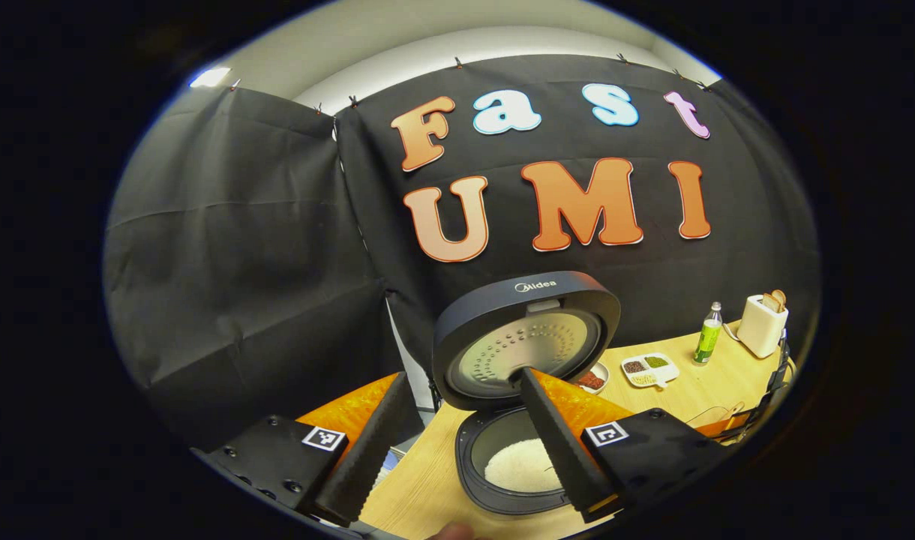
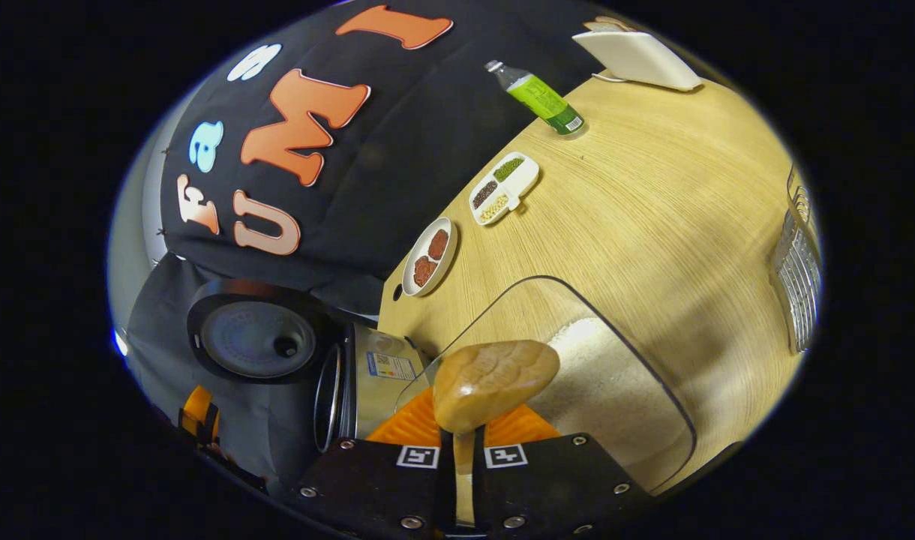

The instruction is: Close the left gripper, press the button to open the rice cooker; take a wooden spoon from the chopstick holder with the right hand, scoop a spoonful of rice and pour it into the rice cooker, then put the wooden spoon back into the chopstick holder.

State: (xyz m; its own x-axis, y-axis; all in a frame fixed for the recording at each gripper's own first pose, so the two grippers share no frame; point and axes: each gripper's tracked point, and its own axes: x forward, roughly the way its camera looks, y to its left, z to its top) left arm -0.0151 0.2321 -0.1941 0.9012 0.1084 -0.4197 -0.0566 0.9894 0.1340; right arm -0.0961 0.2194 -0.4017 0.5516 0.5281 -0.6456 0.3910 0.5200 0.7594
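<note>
The rice cooker stands open on the wooden table, its lid tipped up and white rice in the inner pot. My left gripper hovers open in front of it, one finger on each side of the pot, holding nothing. In the right gripper view, my right gripper is shut on the handle of the wooden spoon. The spoon's bowl hangs over the near edge of a clear container with rice in it. The cooker lies to the left of the spoon.
Along the table's back edge sit a small plate with red food, a divided dish of beans, a green bottle and a white toaster. A wire rack stands at the right edge.
</note>
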